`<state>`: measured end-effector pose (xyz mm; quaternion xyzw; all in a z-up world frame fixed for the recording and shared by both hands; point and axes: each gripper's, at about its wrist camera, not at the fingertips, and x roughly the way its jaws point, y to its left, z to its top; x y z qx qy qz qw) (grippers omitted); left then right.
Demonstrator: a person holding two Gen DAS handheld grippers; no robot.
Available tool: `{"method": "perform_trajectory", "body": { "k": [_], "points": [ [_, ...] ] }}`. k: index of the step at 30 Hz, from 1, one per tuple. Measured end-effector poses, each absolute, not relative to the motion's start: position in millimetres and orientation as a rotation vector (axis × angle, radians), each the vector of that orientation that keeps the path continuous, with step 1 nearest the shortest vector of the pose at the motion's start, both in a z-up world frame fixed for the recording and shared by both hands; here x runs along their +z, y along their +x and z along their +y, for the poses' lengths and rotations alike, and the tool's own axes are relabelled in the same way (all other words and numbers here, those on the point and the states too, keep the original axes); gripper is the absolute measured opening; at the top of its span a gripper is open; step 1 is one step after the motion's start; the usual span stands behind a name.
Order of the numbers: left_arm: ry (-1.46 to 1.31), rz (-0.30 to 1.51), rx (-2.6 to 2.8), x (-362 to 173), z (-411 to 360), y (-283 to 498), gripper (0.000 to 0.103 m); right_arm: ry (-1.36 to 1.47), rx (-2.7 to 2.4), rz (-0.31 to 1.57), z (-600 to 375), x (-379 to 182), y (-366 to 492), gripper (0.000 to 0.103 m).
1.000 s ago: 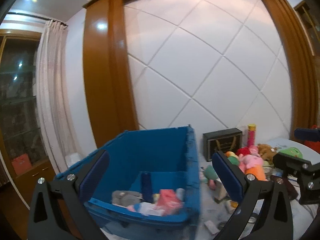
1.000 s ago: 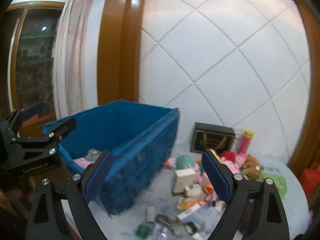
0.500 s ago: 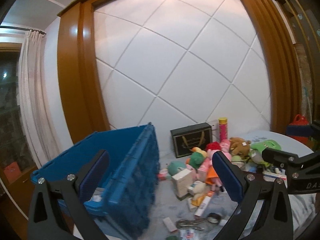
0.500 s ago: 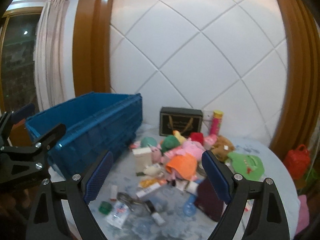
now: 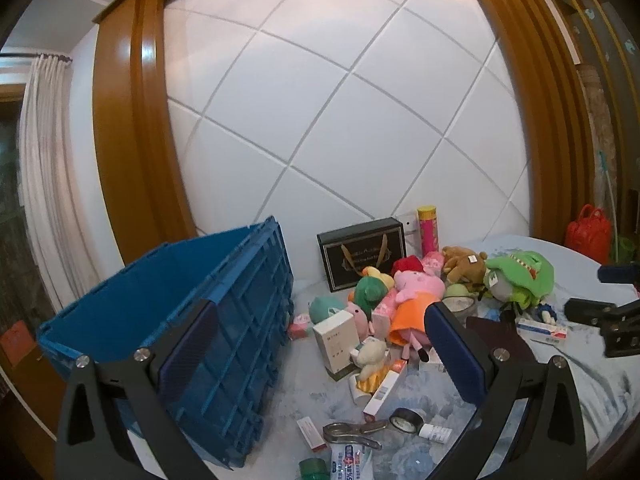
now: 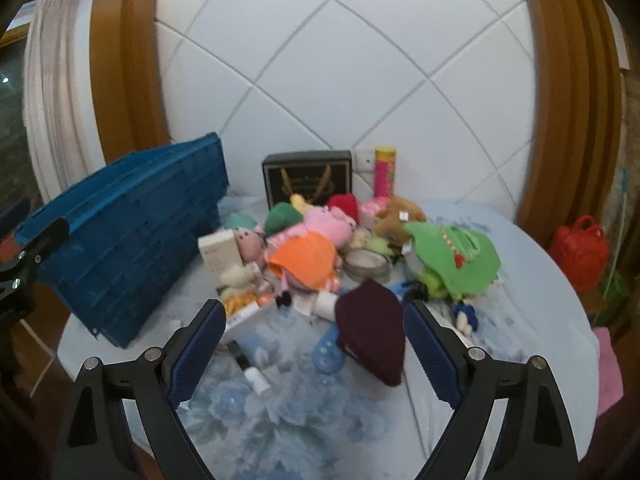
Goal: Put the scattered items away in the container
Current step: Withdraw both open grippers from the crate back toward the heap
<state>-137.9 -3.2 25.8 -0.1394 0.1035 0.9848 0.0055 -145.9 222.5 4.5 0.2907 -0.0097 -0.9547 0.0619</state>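
Note:
A blue crate [image 5: 208, 320] stands on the left of the round table; it also shows in the right wrist view [image 6: 132, 224]. Scattered items lie to its right: a pink pig plush in an orange dress [image 5: 412, 300] [image 6: 308, 248], a green plush [image 5: 520, 276] [image 6: 452, 260], a white box [image 5: 336, 340], a dark maroon pouch [image 6: 372, 336], tubes and a tape roll [image 5: 406, 419]. My left gripper [image 5: 320, 352] is open and empty above the table's near edge. My right gripper [image 6: 312, 348] is open and empty, hovering before the maroon pouch.
A dark gift box [image 5: 362, 252] and a pink-yellow can [image 5: 428, 230] stand against the tiled wall. A red bag [image 6: 580, 252] sits off the table at right. A curtain [image 5: 44, 184] hangs at left.
Both grippers have swung right, away from the crate toward the pile of items. The crate's inside has left the left wrist view. Both stay open.

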Motion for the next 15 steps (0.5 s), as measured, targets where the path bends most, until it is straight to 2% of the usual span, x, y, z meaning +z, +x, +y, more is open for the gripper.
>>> {"method": "perform_trajectory", "body": {
  "k": [2, 8, 15],
  "points": [
    [-0.472, 0.292, 3.07, 15, -6, -146, 0.103, 0.904, -2.887, -0.012, 227, -3, -147, 0.091],
    [-0.559, 0.373, 3.023, -22, -13, -158, 0.103, 0.966, -2.796, 0.022, 216, -35, -157, 0.091],
    [-0.669, 0.339, 2.943, -67, -32, -169, 0.103, 1.051, -2.621, 0.115, 176, -88, -178, 0.091]
  ]
}}
